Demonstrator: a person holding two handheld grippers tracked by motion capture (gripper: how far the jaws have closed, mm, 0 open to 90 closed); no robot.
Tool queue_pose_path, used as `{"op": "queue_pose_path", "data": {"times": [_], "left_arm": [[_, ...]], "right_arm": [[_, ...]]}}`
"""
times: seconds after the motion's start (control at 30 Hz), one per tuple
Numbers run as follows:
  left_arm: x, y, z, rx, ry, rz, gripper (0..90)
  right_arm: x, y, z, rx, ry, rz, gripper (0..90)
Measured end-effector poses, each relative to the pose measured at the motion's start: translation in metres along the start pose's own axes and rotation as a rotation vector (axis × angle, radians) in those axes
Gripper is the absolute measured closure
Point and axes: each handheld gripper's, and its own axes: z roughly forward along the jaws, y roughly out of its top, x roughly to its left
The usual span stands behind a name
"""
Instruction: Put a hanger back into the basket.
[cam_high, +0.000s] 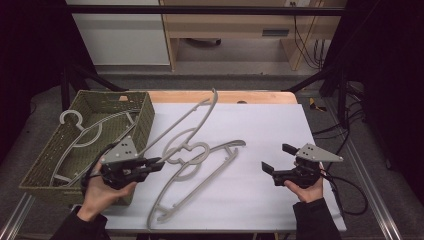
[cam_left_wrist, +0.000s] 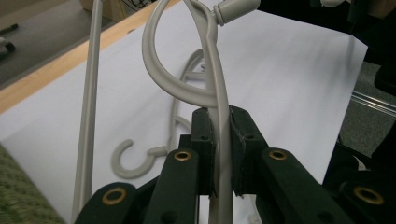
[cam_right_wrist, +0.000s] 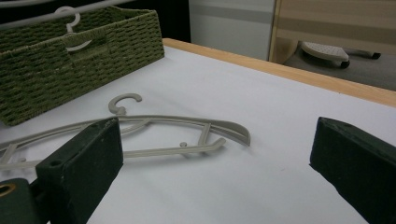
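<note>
Left gripper (cam_high: 159, 163) pinches the lifted hanger (cam_high: 192, 112) at its neck, near the tabletop's left edge beside the basket (cam_high: 145, 112); its long axis tilts up toward the far edge. Right gripper (cam_high: 278, 159) hovers near the right edge, jaws spread, empty.

Dim room, evenly lit white table, soft shadows, slight blur.

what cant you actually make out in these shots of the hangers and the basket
- High view: where the left gripper meets the lifted hanger is too small to read.
- Left gripper view: the top edge cuts off the lifted hanger's hook.
- Right gripper view: the near jaw and the left edge cover the flat hanger's left end.
- High view: the basket's near wall hides part of the hanger in the basket.
</note>
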Motion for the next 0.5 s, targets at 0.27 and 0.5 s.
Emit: {"op": "queue_pose_path", "data": {"times": [0.27,0.5], "left_arm": [[0.033,0.005,-0.026,-0.003,0.06,-0.01,81.2],[0.056,0.001,-0.046,-0.016,0.084,-0.026,81.3]], "right_arm": [[-0.001,0.0,0.0,0.001,0.001,0.0,2.7],[-0.002,-0.001,0.0,0.002,0.0,-0.002,2.7]]}}
